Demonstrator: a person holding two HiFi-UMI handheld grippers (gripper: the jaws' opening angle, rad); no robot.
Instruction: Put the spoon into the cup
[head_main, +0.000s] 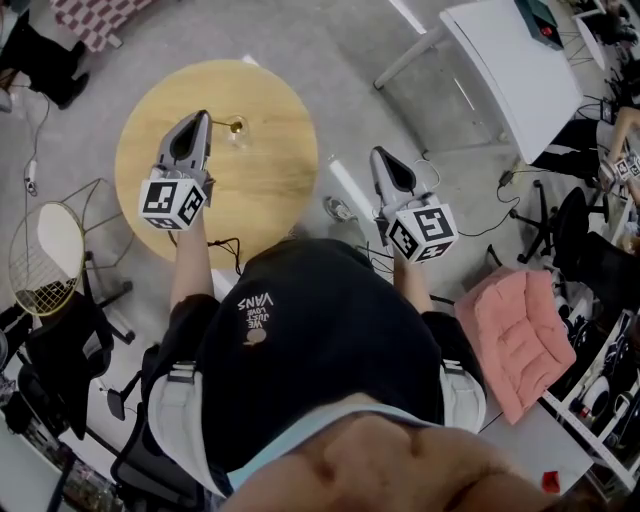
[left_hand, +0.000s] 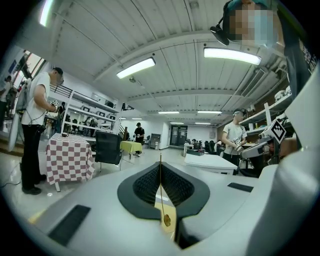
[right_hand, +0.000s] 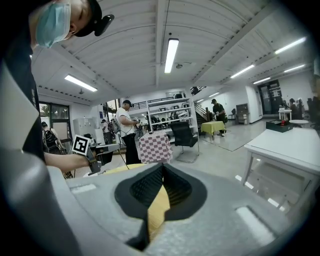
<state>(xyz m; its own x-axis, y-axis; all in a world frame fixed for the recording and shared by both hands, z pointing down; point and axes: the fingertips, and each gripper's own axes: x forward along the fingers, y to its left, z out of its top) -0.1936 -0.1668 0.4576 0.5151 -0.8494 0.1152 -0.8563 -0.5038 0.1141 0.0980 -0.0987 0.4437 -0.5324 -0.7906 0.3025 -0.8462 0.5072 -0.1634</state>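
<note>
Nearest to you, your left gripper has its jaws pressed together on the spoon. In the left gripper view a thin gold stem runs up the seam between the dark pads and pokes just past the tips, with a small round gold end showing low in the gap. Your right gripper is closed as well. In the right gripper view its pads meet along one line with nothing between them, and only yellow wood shows through the slot below.

From the head view, the left gripper reaches over the round wooden table, while the right one hangs off the table's right edge, above the grey floor. Just past the left gripper's tip stands the clear cup — a gold glint of the spoon sits at its rim, though I cannot tell whether it is inside the glass or only above it.

Farther out, a racket lies to your left, a pink cushion to your right and a white table beyond. The left gripper view also takes in a checked tablecloth — people stand around the hall behind it.
</note>
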